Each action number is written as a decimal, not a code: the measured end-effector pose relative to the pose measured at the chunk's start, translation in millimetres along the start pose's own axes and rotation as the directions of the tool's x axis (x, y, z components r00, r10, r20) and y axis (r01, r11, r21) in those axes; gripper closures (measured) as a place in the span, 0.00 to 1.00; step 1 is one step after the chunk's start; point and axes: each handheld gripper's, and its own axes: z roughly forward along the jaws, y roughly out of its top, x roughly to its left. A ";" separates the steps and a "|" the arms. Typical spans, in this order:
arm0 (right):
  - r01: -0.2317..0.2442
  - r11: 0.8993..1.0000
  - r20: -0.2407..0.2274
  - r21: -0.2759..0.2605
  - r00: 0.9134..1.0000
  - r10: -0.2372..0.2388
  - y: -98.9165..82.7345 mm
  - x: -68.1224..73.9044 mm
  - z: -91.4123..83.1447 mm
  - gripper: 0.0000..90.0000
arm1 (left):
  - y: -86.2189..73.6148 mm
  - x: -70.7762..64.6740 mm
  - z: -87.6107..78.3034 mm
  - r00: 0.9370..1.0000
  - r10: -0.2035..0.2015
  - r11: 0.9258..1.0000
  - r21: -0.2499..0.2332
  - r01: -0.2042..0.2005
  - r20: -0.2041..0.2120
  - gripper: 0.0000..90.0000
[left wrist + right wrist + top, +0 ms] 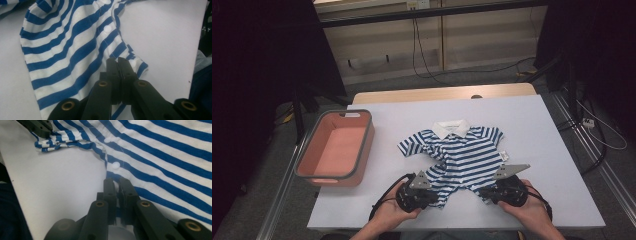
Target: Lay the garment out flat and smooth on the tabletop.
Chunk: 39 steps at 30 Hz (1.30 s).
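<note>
The white table carries a salmon-pink bin, well apart from the shirt, off the sleeve on the left gripper's side. The blue-and-white striped shirt lies flat at the table's middle, collar away from the person. At the shirt's near hem, the left gripper has its fingers pressed together on one bottom corner. The right gripper pinches the opposite corner, fingers closed on what seems to be the hem edge beside a white button.
</note>
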 end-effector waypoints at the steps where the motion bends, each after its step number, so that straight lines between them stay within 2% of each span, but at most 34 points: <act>1: 0.004 1.000 0.002 0.003 1.000 -0.004 -0.7 1.9 -0.8 0.96 | -0.6 -0.2 -1.4 1.000 0.004 1.000 0.011 -0.004 0.008 0.99; 2: 0.009 1.000 0.003 0.003 1.000 -0.009 -1.7 3.6 -1.5 0.96 | -1.7 -0.6 -2.4 1.000 0.006 1.000 0.013 -0.006 0.016 0.99; 3: 0.009 1.000 -0.001 0.008 1.000 -0.009 -2.7 5.4 -2.6 0.96 | -3.3 -3.0 -2.8 1.000 -0.015 1.000 0.001 0.015 0.020 0.99; 4: 0.009 1.000 -0.006 0.010 1.000 -0.009 -4.0 7.2 -3.8 0.96 | -4.5 -3.7 -4.3 1.000 -0.011 1.000 0.007 0.011 0.025 0.99; 7: 0.015 1.000 -0.015 0.018 1.000 -0.015 -8.8 14.0 -8.2 0.96 | -8.3 -8.2 -7.0 0.998 -0.036 0.999 0.006 0.036 0.049 0.99; 9: 0.021 1.000 -0.025 0.023 0.999 -0.020 -12.6 19.0 -11.4 0.96 | -10.0 -12.7 -9.7 0.998 -0.015 1.000 0.023 0.013 0.063 0.99; 11: 0.022 0.999 -0.037 0.025 0.999 -0.021 -15.8 23.3 -14.4 0.95 | -11.3 -15.2 -10.4 0.997 -0.013 1.000 0.019 0.012 0.070 0.99; 13: 0.019 1.000 -0.036 0.018 0.999 -0.018 -16.3 24.1 -16.5 0.90 | -10.7 -14.0 -11.7 0.997 -0.025 1.000 0.020 0.024 0.069 0.95; 14: 0.017 1.000 -0.037 0.003 0.999 -0.017 -15.7 22.6 -16.9 0.85 | -10.4 -13.1 -11.8 0.997 -0.037 0.999 0.008 0.037 0.060 0.90; 16: -0.009 1.000 -0.027 -0.020 1.000 0.009 -14.3 18.2 -19.4 0.72 | -9.6 -8.0 -15.3 0.999 -0.031 0.999 0.005 0.031 0.033 0.80; 17: -0.016 0.999 -0.026 -0.031 1.000 0.015 -13.7 15.7 -21.0 0.68 | -9.4 -6.5 -16.8 0.998 -0.055 0.998 -0.017 0.056 0.025 0.77; 20: -0.045 0.997 -0.008 -0.070 0.999 0.045 -11.9 9.0 -26.0 0.60 | -8.8 1.8 -24.5 0.998 -0.063 0.997 -0.042 0.062 -0.012 0.70; 22: -0.066 0.994 -0.004 -0.082 0.998 0.066 -10.9 4.0 -28.1 0.56 | -8.6 9.7 -27.8 0.997 -0.063 0.997 -0.048 0.061 -0.035 0.68; 26: -0.084 0.991 0.040 -0.104 0.995 0.089 -8.3 -10.2 -30.9 0.56 | -6.7 27.5 -27.6 0.993 -0.081 0.995 -0.066 0.075 -0.089 0.69; 29: -0.100 0.988 0.089 -0.117 0.990 0.110 -7.0 -24.1 -32.8 0.57 | -0.3 40.8 -21.7 0.989 -0.085 0.995 -0.065 0.078 -0.120 0.69; 32: -0.121 0.986 0.140 -0.114 0.981 0.137 -9.6 -39.8 -32.8 0.57 | 4.4 53.0 -10.9 0.984 -0.097 0.994 -0.057 0.089 -0.147 0.66; 34: -0.144 0.983 0.160 -0.111 0.974 0.160 -12.7 -48.6 -32.8 0.57 | 3.8 60.7 -4.2 0.982 -0.115 0.993 -0.048 0.109 -0.150 0.64; 35: -0.151 0.982 0.166 -0.112 0.972 0.169 -14.3 -52.3 -33.0 0.57 | 2.5 62.8 -1.6 0.982 -0.122 0.992 -0.034 0.118 -0.146 0.63; 37: -0.162 0.981 0.180 -0.108 0.967 0.179 -16.8 -56.7 -33.6 0.57 | 1.5 62.9 -1.8 0.982 -0.117 0.993 -0.039 0.112 -0.150 0.63; 39: -0.163 0.982 0.195 -0.096 0.964 0.179 -19.3 -60.0 -31.7 0.57 | 1.5 61.5 -2.3 0.981 -0.116 0.993 -0.034 0.112 -0.153 0.69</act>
